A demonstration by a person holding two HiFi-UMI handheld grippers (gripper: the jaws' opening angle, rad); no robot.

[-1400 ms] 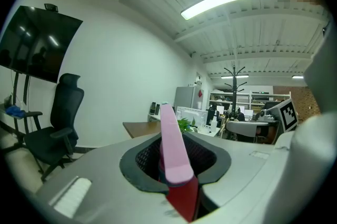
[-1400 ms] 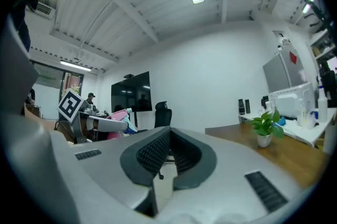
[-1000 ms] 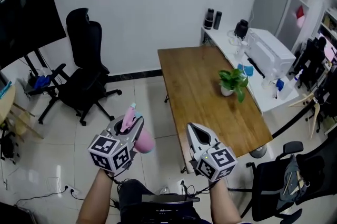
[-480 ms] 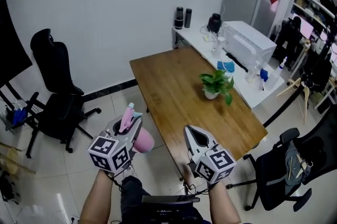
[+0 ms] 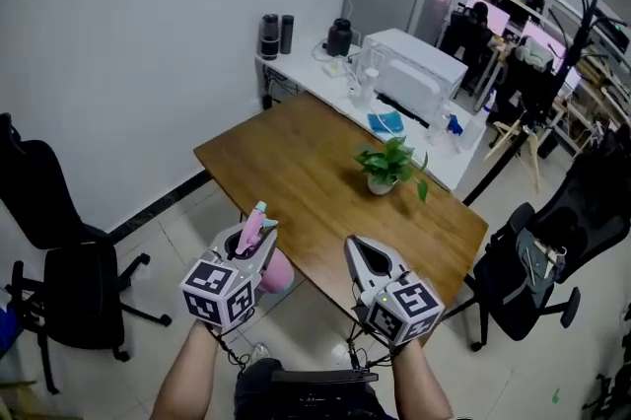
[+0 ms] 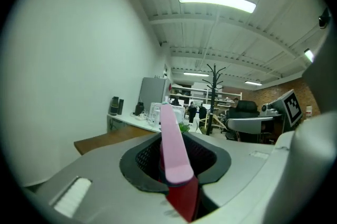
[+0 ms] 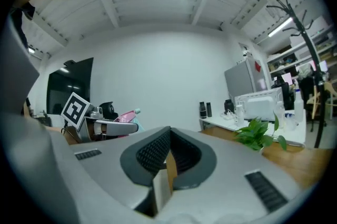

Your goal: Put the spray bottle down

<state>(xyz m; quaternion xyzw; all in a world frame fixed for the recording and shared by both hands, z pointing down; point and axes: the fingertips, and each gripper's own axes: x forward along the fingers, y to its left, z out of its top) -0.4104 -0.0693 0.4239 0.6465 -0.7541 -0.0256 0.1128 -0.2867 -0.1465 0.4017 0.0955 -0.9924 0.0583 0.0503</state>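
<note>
A pink spray bottle (image 5: 276, 272) with a pale blue nozzle is clamped in my left gripper (image 5: 253, 239), low in the head view just off the near corner of the wooden table (image 5: 286, 162). In the left gripper view the bottle's pink head (image 6: 171, 144) stands between the jaws, red trigger below it. My right gripper (image 5: 358, 245) hovers over the table's near edge, jaws together with nothing in them (image 7: 167, 161). From the right gripper view the left gripper (image 7: 108, 124) and the bottle (image 7: 125, 116) show at the left.
A potted green plant (image 5: 386, 167) stands on the wooden table. Behind it a white desk (image 5: 325, 73) carries a white appliance (image 5: 414, 73), bottles and cups. Black office chairs stand at the left (image 5: 59, 250) and right (image 5: 532, 250). The floor is pale tile.
The view has swung round: table and plant slid left in the head view and the left chair went toward the edge. Both grippers came closer to the table, the left still holding the bottle.
</note>
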